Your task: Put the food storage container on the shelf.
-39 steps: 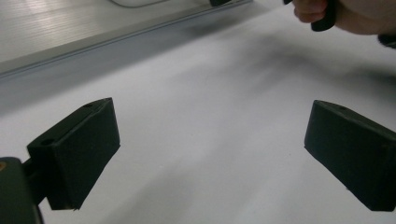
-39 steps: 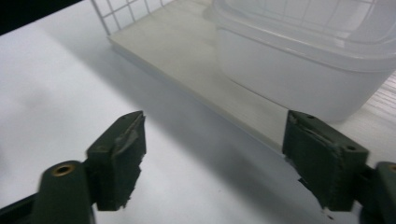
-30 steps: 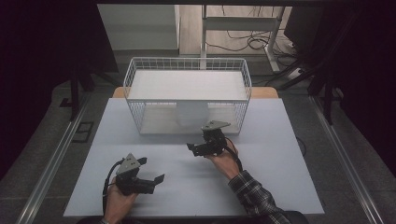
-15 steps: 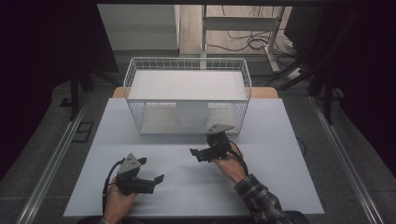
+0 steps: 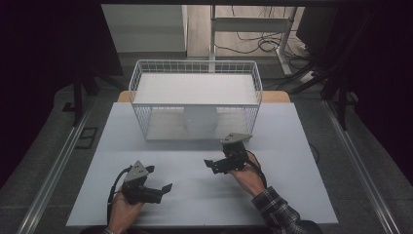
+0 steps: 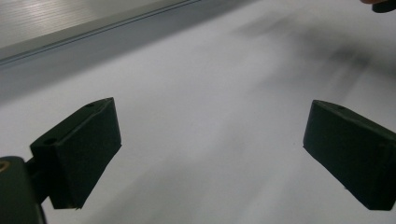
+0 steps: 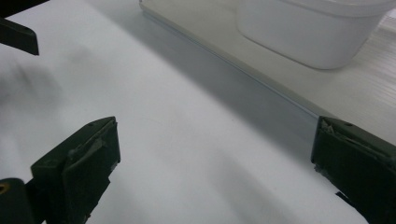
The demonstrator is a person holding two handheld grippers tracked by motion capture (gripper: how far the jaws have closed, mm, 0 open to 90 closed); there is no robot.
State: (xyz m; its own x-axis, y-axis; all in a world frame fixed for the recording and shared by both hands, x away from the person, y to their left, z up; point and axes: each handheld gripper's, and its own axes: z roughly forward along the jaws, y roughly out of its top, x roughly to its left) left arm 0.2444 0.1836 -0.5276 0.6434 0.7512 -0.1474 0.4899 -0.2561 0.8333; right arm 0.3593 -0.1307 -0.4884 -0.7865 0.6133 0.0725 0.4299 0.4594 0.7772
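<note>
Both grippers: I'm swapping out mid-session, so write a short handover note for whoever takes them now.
Left gripper: open, nothing between the jaws, low over the white table.
Right gripper: jaws have just been opening, now wide and holding nothing, near the wire basket.
White bowl: under the upturned basket, on the table.
Done: nothing held.
Left: unclear from here; probably approach the bowl or basket.

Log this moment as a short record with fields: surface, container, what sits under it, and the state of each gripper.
surface: white table
container: white wire basket, upside down at the far middle of the table
under the basket: a white bowl, upside down, seen through the mesh
left gripper: near edge, jaws wide open, nothing between them
right gripper: in front of the basket, apart from it; jaws have just been opening, nothing between them
</note>
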